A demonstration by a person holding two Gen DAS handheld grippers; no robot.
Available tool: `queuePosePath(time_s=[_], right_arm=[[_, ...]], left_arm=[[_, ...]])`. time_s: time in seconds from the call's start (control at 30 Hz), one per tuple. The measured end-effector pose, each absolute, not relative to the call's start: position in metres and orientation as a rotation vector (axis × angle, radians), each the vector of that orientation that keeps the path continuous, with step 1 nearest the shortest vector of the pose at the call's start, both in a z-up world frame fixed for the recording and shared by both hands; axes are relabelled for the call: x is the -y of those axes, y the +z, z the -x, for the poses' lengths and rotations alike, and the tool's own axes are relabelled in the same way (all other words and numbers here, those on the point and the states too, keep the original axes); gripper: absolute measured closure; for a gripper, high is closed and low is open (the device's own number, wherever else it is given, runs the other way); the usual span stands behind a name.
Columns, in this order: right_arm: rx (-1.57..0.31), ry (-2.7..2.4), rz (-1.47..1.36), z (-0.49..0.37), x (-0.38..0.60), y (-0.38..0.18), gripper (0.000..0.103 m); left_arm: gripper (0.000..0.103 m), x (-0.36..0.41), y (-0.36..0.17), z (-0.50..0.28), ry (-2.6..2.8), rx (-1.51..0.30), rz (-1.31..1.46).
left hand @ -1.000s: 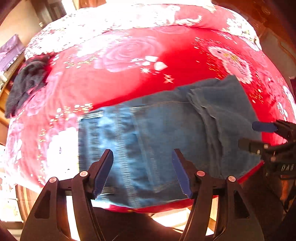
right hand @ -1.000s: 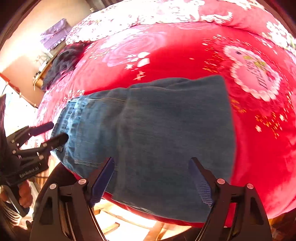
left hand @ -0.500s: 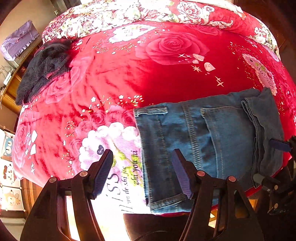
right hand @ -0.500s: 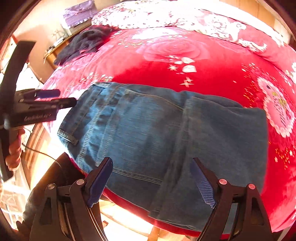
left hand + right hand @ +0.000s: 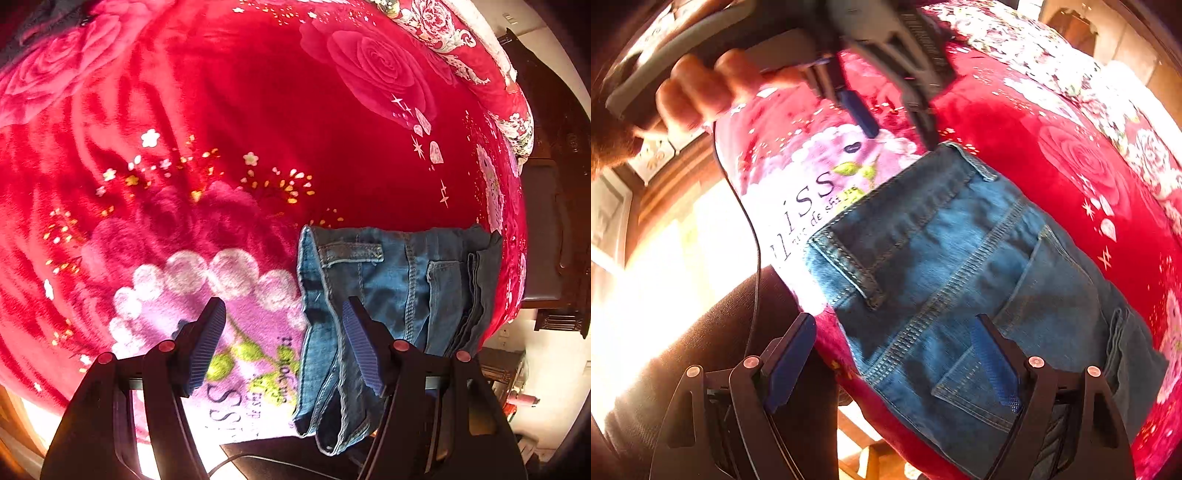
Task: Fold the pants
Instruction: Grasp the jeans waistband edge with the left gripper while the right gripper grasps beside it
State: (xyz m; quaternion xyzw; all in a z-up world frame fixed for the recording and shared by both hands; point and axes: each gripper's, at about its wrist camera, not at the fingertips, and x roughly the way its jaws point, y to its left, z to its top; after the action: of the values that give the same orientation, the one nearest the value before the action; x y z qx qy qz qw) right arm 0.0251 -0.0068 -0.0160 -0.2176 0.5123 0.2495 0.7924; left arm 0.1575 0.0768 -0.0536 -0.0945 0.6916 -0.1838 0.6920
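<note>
Blue jeans lie folded on a red floral blanket at the bed's near edge, waistband to the left. My left gripper is open and empty, just above the blanket at the waistband's left edge. In the right wrist view the jeans fill the middle, back pocket showing. My right gripper is open and empty over the jeans' near edge. The left gripper shows there too, open, held by a hand above the waistband's far corner.
The blanket has a pink patch with lettering next to the waistband. A dark cable hangs at the bed's edge. Dark wooden furniture stands to the right of the bed.
Both grippers have swung left along the jeans toward the waistband. The left gripper now sits over the blanket beside the waistband; both stay open.
</note>
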Motion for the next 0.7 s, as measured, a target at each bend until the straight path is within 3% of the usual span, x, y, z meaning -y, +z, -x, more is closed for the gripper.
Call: queuePosePath(time_s=[0.23,0.27,0.3,0.37,0.4,0.43,0.6,0.7], right_arm=[[-1.035,0.521,0.754,-0.012,-0.032,-0.048,0.019],[-1.026,0.535,0.755,-0.012,-0.032,-0.049,0.023],[-1.025,0.553,0.745,-0.014,-0.030,-0.048,0.040],[-1.038,0.573,0.724,-0.020,-0.027,-0.047,0.047],[-1.048,0.586,0.694,-0.023,-0.023,-0.043,0.060],[-1.051,0.591,0.655,-0.027,-0.018,-0.039,0.071],[-1.047,0.604,0.478,-0.037,0.009,-0.013,0.092],[-1.013,0.588,0.387,-0.035,0.030,0.004,0.092]], left_arm=[[0.038,-0.039,-0.082,-0.186,-0.490,-1.622,0.245],[0.038,-0.034,-0.080,-0.185,-0.515,-1.614,0.223],[0.046,-0.029,-0.077,-0.183,-0.535,-1.605,0.207],[0.063,-0.026,-0.073,-0.180,-0.563,-1.589,0.191],[0.072,-0.027,-0.071,-0.179,-0.563,-1.584,0.188],[0.088,-0.028,-0.069,-0.177,-0.564,-1.577,0.190],[0.091,-0.036,-0.048,-0.170,-0.604,-1.524,0.276],[0.091,-0.028,-0.025,-0.165,-0.639,-1.481,0.299]])
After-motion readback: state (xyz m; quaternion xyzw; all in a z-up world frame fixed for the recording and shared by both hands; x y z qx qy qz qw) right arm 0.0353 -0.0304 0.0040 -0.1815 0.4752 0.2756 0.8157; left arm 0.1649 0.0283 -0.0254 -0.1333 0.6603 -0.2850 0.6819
